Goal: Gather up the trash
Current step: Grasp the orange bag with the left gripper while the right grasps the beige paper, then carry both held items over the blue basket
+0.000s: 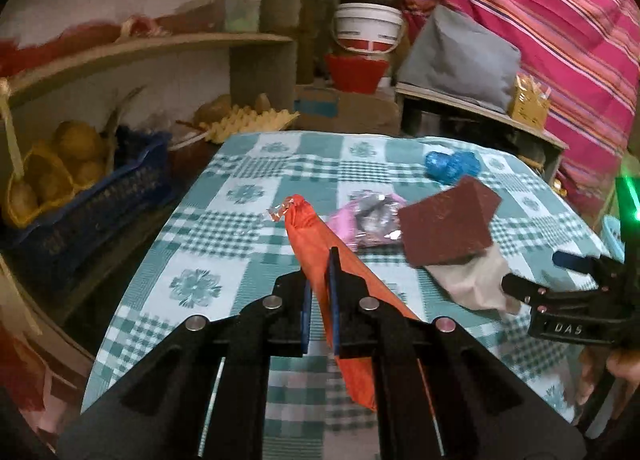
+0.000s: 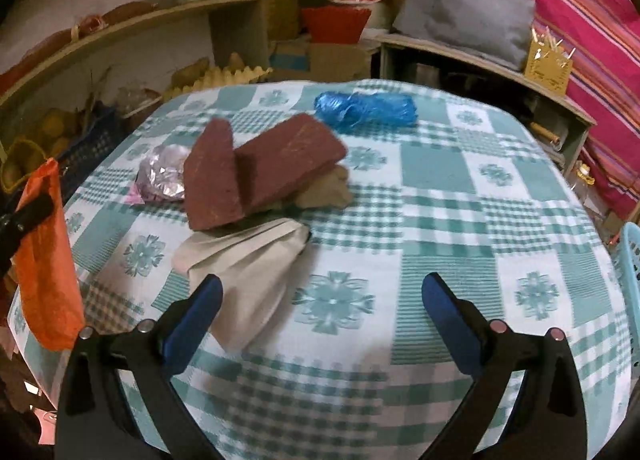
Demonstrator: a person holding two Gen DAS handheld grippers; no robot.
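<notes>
We noted a teal-and-white checked tablecloth (image 2: pixel 440 180) with floral motifs, an orange bag (image 1: pixel 320 244), a maroon carton (image 2: pixel 256 176), a blue bag roll (image 2: pixel 366 108) and a pink-silver foil wrapper (image 1: pixel 368 220).

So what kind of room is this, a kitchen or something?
Probably a home storeroom or pantry corner, not clearly a kitchen. Shelves hold sacks, a blue crate holds what look like potatoes, a white bucket sits among stacked containers, and a checked tablecloth covers the table.

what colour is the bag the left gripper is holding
Orange bag, shut in the left gripper; clearest in the left wrist view.
</notes>
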